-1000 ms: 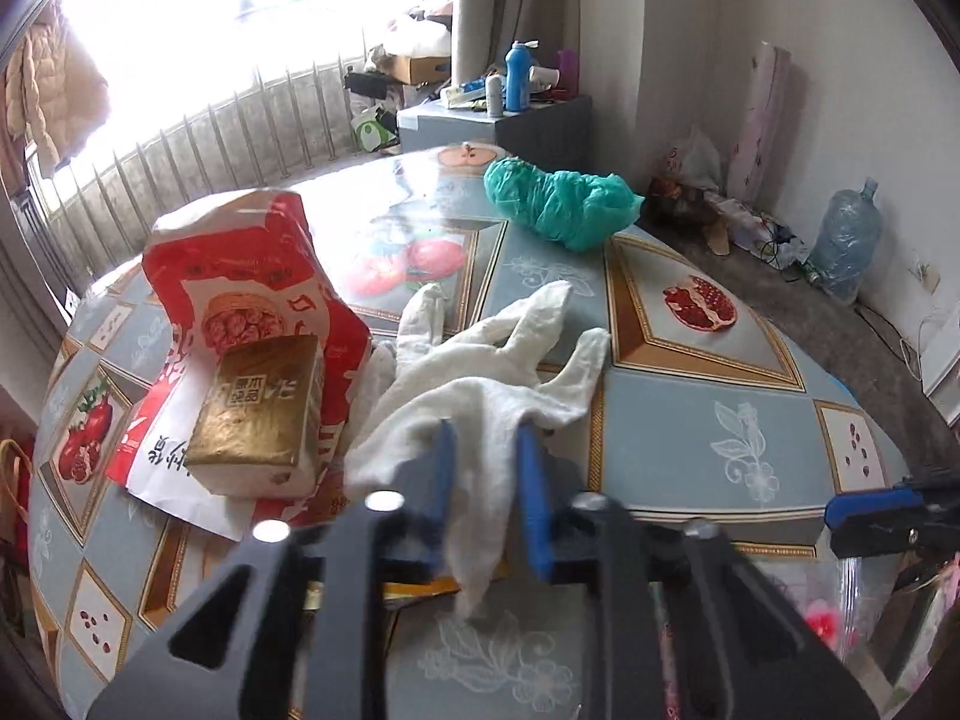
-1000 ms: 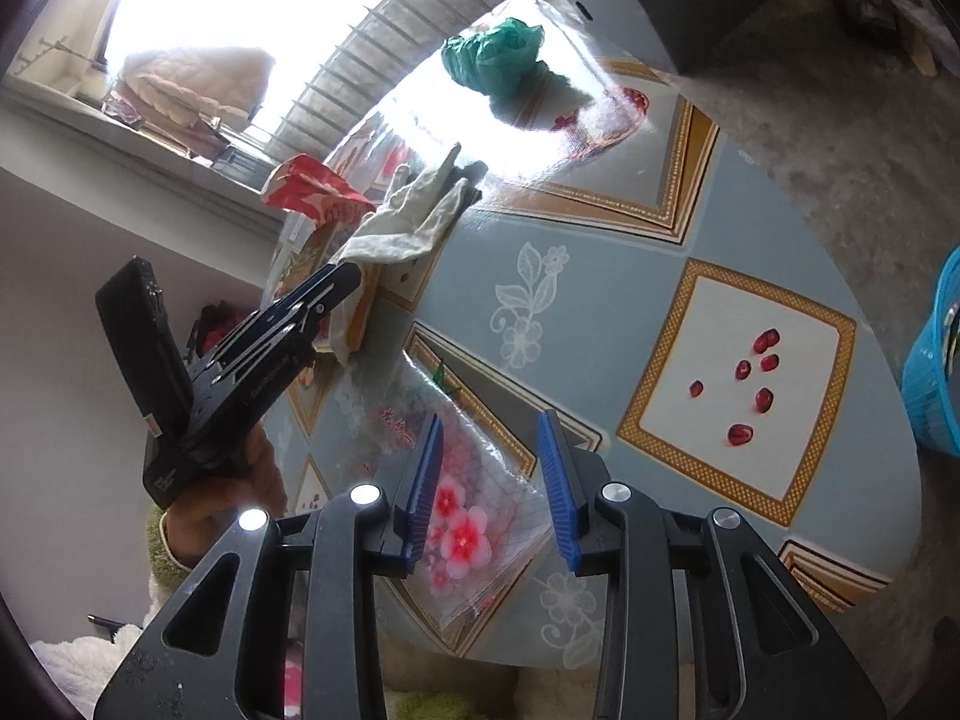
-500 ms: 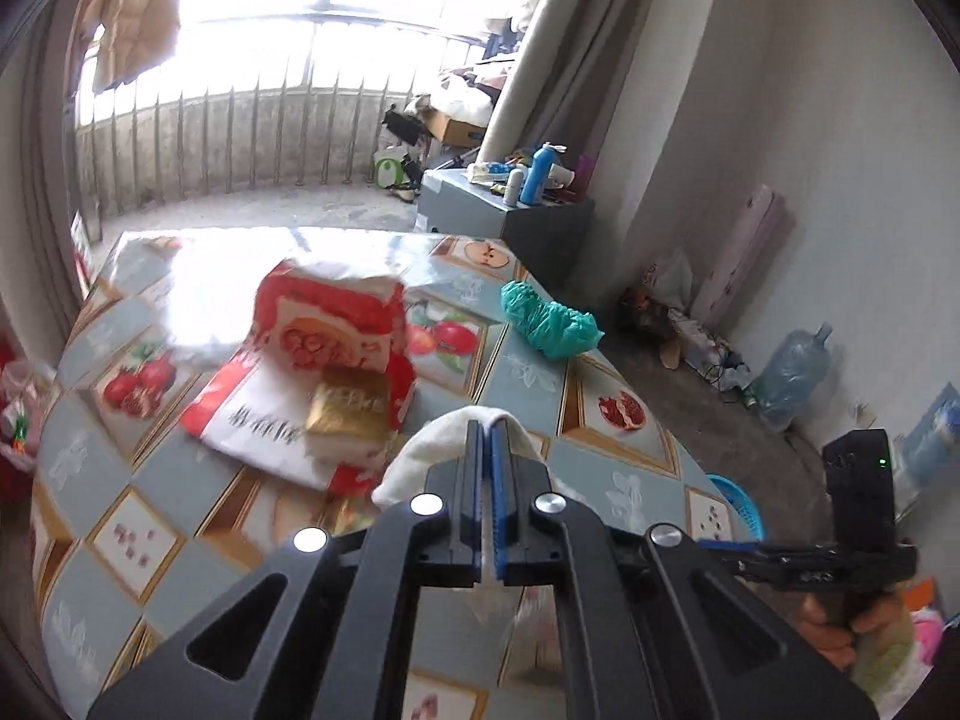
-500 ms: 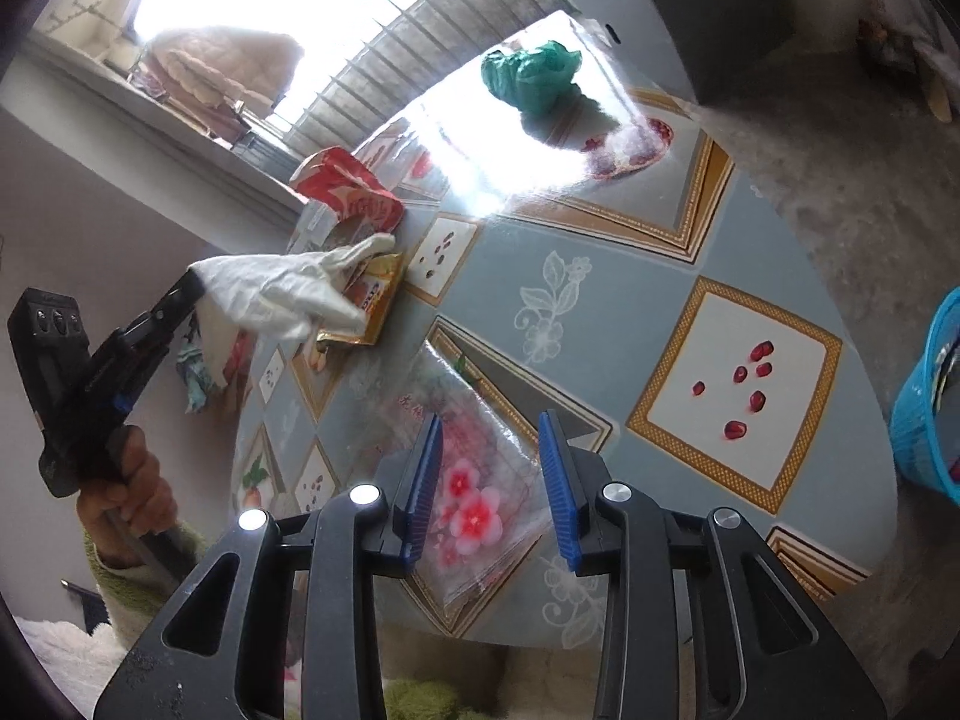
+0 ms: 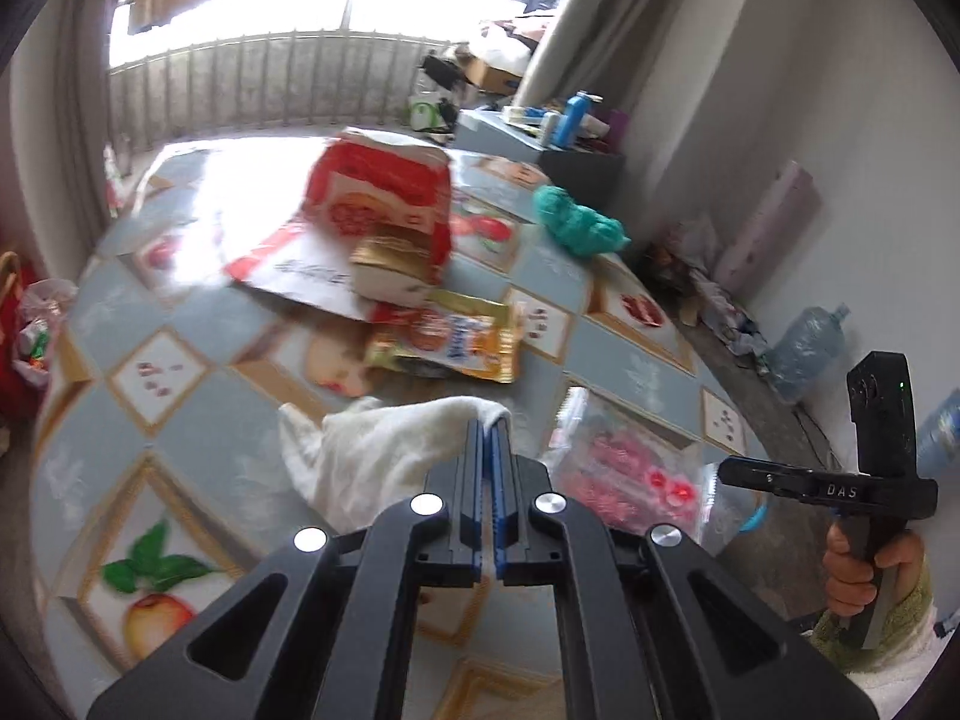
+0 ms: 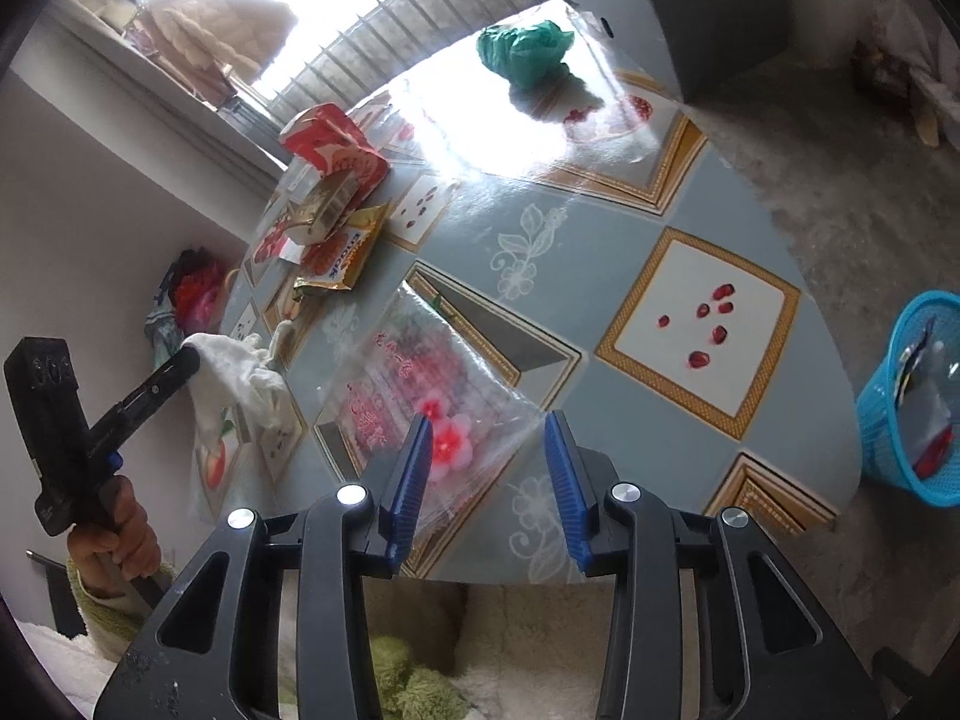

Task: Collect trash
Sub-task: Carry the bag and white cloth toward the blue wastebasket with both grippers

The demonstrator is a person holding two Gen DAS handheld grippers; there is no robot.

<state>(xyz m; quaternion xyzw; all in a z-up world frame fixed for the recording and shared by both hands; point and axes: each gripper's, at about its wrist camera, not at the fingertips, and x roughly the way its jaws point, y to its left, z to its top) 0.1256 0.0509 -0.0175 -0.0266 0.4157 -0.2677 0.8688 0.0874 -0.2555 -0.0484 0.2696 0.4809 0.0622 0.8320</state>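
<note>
My left gripper (image 5: 487, 423) is shut on a white cloth (image 5: 384, 450) and holds it above the table's near edge; it also shows in the right wrist view (image 6: 240, 378). My right gripper (image 6: 487, 420) is open, just over a clear plastic bag with pink flowers (image 6: 414, 384) lying on the table, also in the left wrist view (image 5: 624, 468). A red paper bag (image 5: 378, 192), a gold box (image 5: 390, 267), an orange snack wrapper (image 5: 450, 342) and a green plastic bag (image 5: 576, 222) lie on the table.
The round table (image 6: 690, 252) has a patterned fruit cover. A blue trash basket (image 6: 912, 408) with some trash stands on the floor at its right. A grey cabinet (image 5: 540, 144) and a water bottle (image 5: 804, 348) stand beyond.
My left gripper closed on the white cloth, lifted it off the table and carried it toward the near edge, uncovering the orange wrapper. The right gripper stayed open over the flowered bag.
</note>
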